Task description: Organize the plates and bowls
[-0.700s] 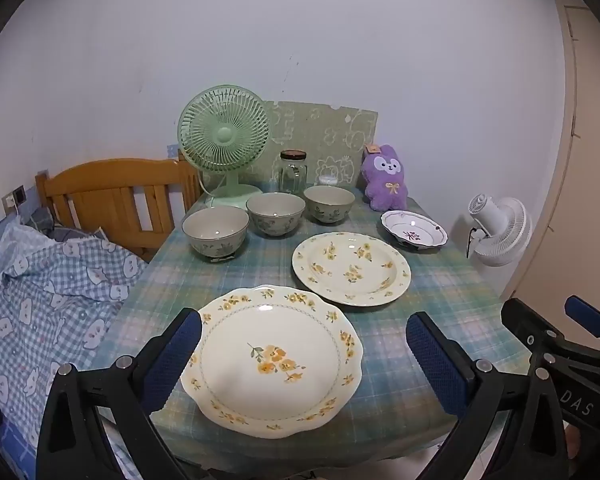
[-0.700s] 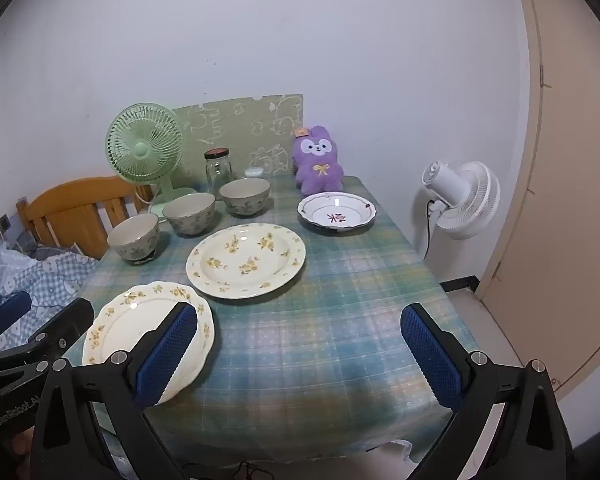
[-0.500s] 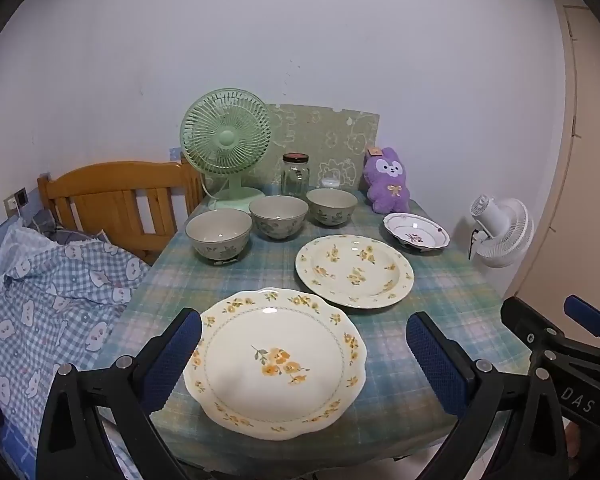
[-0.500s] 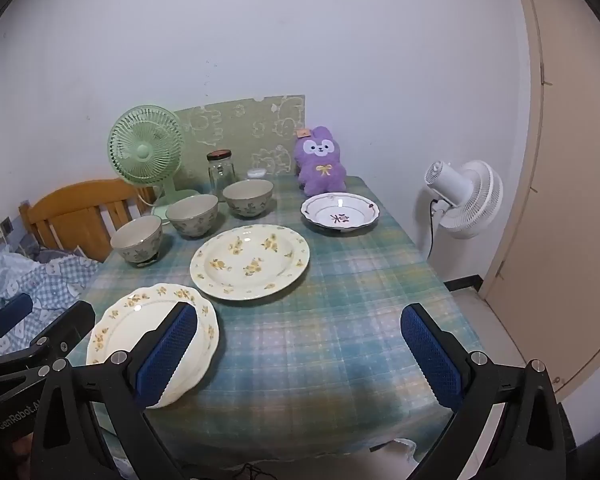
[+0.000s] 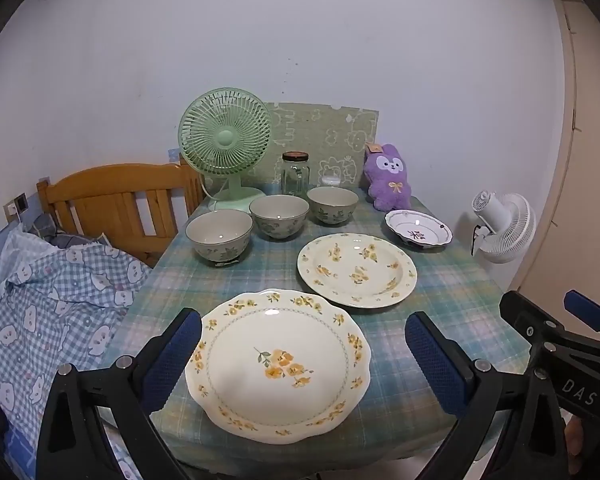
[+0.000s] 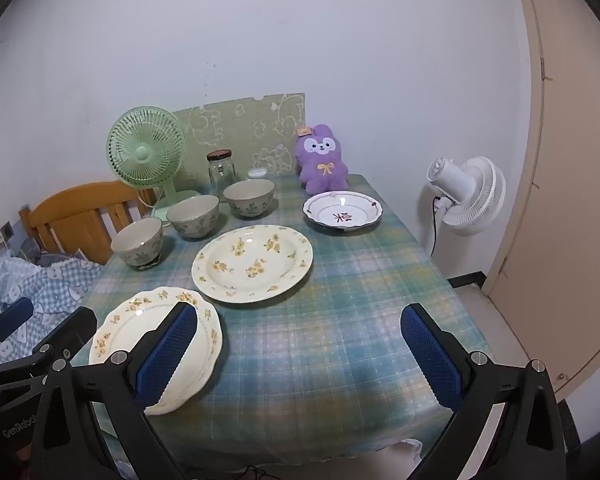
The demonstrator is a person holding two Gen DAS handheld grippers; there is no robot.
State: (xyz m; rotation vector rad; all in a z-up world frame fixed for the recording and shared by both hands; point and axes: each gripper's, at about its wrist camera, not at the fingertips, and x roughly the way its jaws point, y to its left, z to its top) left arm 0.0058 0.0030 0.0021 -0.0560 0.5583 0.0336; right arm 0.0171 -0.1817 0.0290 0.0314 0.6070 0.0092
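Note:
A scalloped cream plate with yellow flowers (image 5: 278,362) lies at the table's near edge, also in the right wrist view (image 6: 140,328). A round yellow-flowered plate (image 5: 356,270) (image 6: 252,262) lies behind it. A small white plate with a purple motif (image 5: 418,232) (image 6: 342,212) sits far right. Three grey-green bowls (image 5: 219,236) (image 5: 278,216) (image 5: 332,205) stand in a row at the back. My left gripper (image 5: 300,360) is open, held above the scalloped plate. My right gripper (image 6: 298,352) is open over bare tablecloth to the right of that plate.
A green desk fan (image 5: 225,140), a glass jar (image 5: 295,174) and a purple plush rabbit (image 5: 388,182) stand at the table's back. A wooden headboard (image 5: 112,200) and checked bedding (image 5: 52,292) lie left. A white floor fan (image 5: 504,228) stands right, by a door (image 6: 572,160).
Both views have shifted slightly; the table contents sit a little lower in the frames. Nothing on the table has moved and both grippers stay open.

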